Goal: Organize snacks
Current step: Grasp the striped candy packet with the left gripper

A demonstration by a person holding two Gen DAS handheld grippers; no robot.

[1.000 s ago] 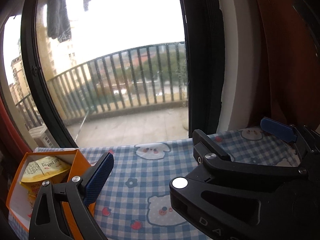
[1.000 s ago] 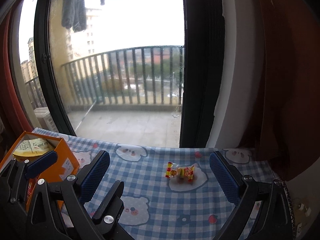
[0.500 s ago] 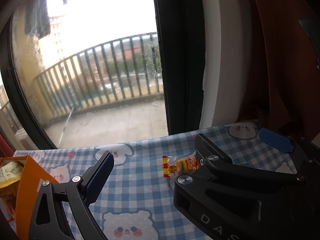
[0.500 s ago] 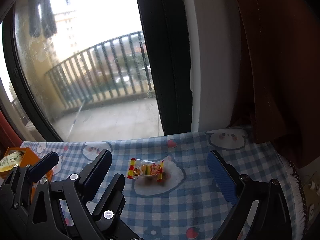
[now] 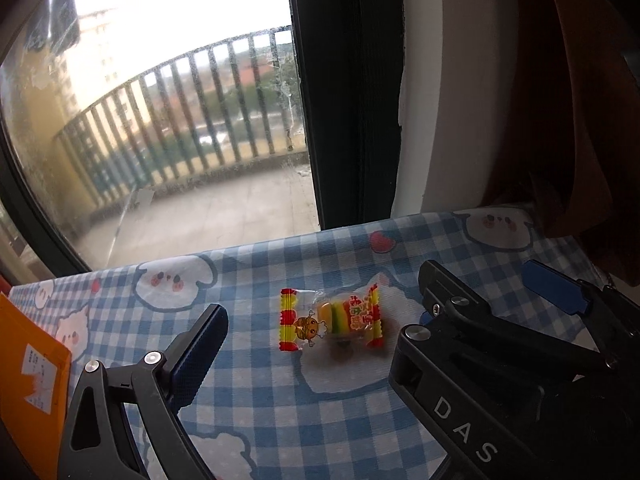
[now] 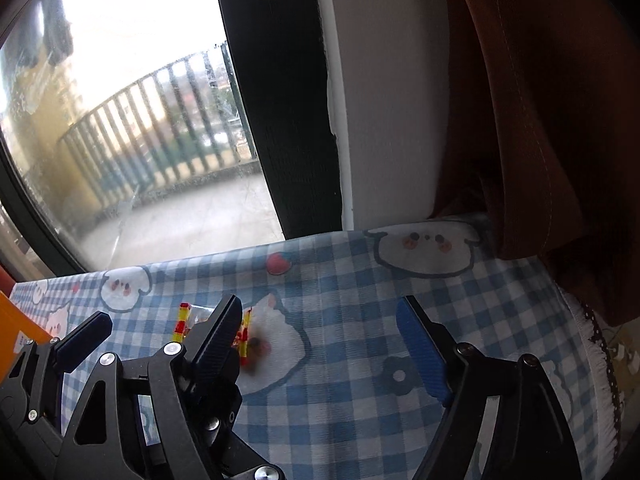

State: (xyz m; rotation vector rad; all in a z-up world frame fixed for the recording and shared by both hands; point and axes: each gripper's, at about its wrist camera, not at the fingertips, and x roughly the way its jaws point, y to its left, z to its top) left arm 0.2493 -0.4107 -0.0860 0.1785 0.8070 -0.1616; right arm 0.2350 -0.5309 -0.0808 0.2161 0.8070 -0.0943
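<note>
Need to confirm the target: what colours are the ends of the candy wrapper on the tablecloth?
Red and yellow stripes on the candy wrapper, clearest in the left wrist view.

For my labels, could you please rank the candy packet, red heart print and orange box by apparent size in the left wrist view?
1. Orange box, though cropped and nearer the camera.
2. Candy packet.
3. Red heart print.

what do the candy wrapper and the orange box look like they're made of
Candy wrapper: thin glossy plastic film, apparently; clear middle shows the sweets, and the printed ends are crimped.
Orange box: probably matte cardboard; flat, stiff wall with a white paper label stuck on.
</note>
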